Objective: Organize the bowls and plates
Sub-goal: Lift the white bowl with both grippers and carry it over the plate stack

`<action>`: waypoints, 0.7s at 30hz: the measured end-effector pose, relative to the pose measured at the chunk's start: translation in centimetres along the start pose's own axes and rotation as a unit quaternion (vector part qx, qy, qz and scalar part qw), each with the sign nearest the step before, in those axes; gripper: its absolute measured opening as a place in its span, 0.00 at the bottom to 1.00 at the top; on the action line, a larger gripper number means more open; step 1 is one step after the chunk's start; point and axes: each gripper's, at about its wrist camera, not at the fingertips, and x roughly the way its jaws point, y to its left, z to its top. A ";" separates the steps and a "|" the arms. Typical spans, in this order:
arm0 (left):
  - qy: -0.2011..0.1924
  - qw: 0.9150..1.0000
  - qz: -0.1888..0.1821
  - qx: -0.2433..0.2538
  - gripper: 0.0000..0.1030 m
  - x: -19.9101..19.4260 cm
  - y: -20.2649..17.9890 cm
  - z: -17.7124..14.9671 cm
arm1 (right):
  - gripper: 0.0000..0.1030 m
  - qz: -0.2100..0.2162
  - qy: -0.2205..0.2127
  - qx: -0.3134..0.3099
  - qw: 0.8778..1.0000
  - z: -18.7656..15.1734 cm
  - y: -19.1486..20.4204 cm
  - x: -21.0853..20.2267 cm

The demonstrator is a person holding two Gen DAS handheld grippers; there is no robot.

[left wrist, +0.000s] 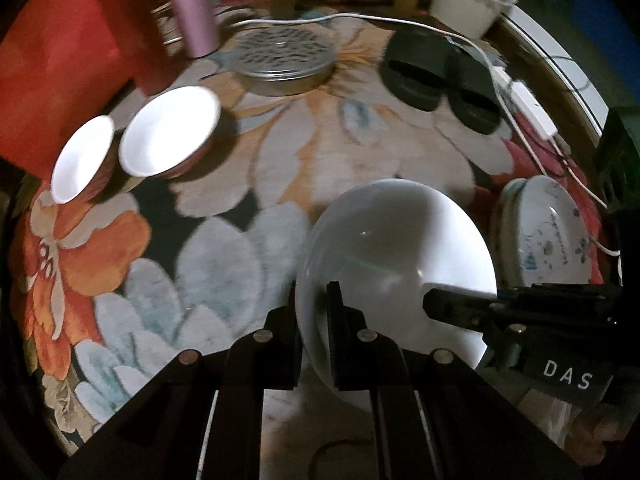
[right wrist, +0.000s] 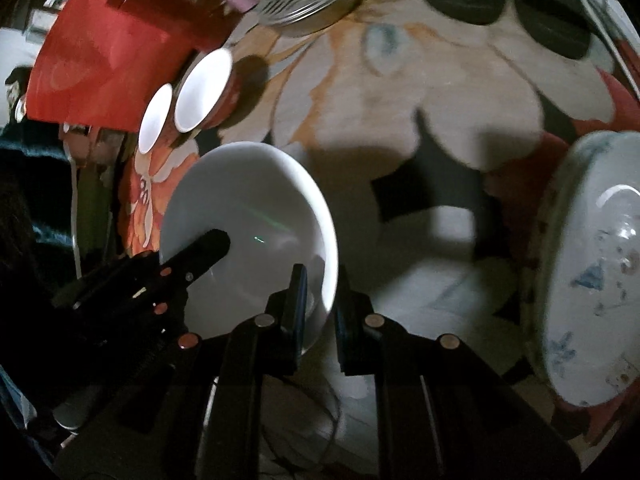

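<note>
Currently, your left gripper (left wrist: 314,300) pinches the near-left rim of the large plain white ceramic bowl (left wrist: 400,248); one finger stands outside the wall, the other inside, and both press against it. Your right gripper (right wrist: 322,292) straddles the opposite rim of the same white bowl (right wrist: 248,220); its left finger sits inside the bowl and its right finger outside, closed on the wall. In the left wrist view the right gripper's finger reaches over the right edge into the basin; in the right wrist view the left gripper's finger lies across the left side of the basin.

The white bowl is tilted, its opening turned partly toward each camera; whether its base touches the floral-patterned rug (left wrist: 320,148) cannot be told.

Note the surroundings:
- the stack of white plates with blue floral print (left wrist: 548,232) sits just beside the white bowl on its right; in the right wrist view it (right wrist: 600,272) fills the right edge;
- two small red-walled bowls with white interiors (left wrist: 132,140) sit side by side at far left, touching or nearly so, well apart from the white bowl;
- a round perforated metal lid (left wrist: 284,60) lies at the far side of the rug;
- a pair of black slippers (left wrist: 440,76) lies to the right of the lid;
- a white cable (left wrist: 504,92) runs across them;
- a pink cylindrical tumbler (left wrist: 190,4) stands upright left of the lid.
</note>
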 end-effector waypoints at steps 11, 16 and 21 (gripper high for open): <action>0.003 0.999 -0.028 0.045 0.08 0.7 -7.2 1.3 | 0.13 -0.011 -0.032 0.056 0.998 -1.2 -6.2 -4.3; 0.005 0.997 -0.041 0.058 0.08 1.2 -9.9 1.6 | 0.13 -0.017 -0.039 0.074 0.996 -1.5 -8.5 -5.6; 0.011 0.996 -0.054 0.070 0.08 2.1 -12.6 1.8 | 0.13 -0.023 -0.045 0.096 0.994 -1.9 -10.9 -6.5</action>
